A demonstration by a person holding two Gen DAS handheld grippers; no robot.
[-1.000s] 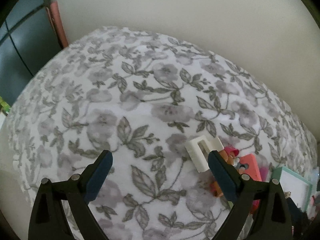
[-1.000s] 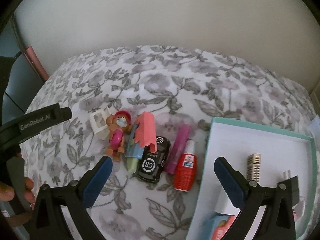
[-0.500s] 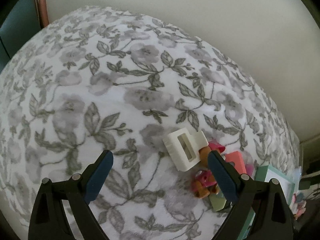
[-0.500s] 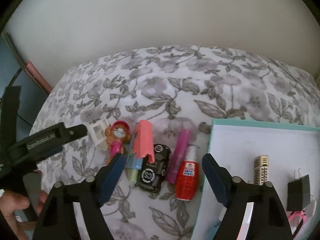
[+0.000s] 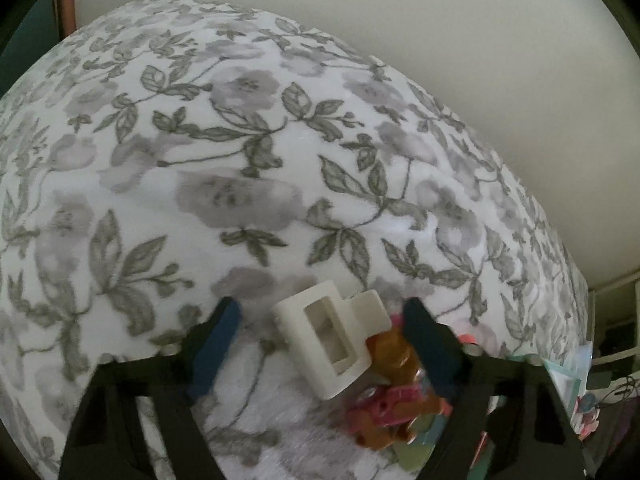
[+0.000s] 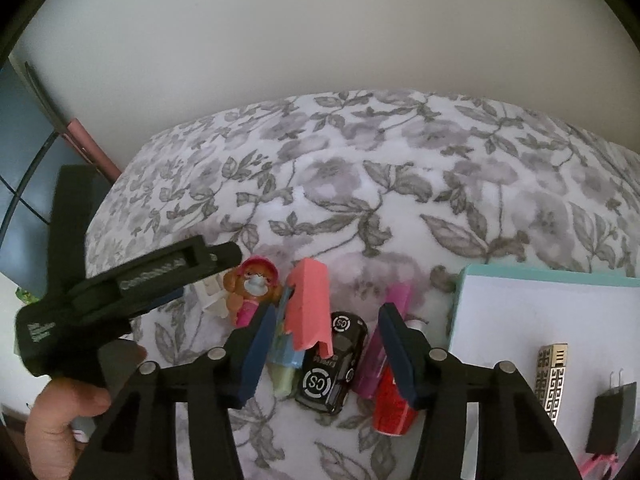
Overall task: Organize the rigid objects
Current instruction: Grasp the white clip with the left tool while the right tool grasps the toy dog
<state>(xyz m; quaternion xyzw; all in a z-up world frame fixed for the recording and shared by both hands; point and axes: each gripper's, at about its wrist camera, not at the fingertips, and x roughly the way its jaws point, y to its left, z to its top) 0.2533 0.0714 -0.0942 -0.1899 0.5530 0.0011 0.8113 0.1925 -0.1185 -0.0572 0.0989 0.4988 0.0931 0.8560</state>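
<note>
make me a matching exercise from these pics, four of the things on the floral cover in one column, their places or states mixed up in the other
Things
1. white plastic bracket
2. black toy car
3. gold patterned case
4. red bottle

Places or states
A. lying inside the teal-rimmed box
B. between the open fingers of the left gripper
C. partly behind the right-hand finger of the right gripper
D. under the lower end of the coral pink piece

Pairs: 1-B, 2-D, 3-A, 4-C
</note>
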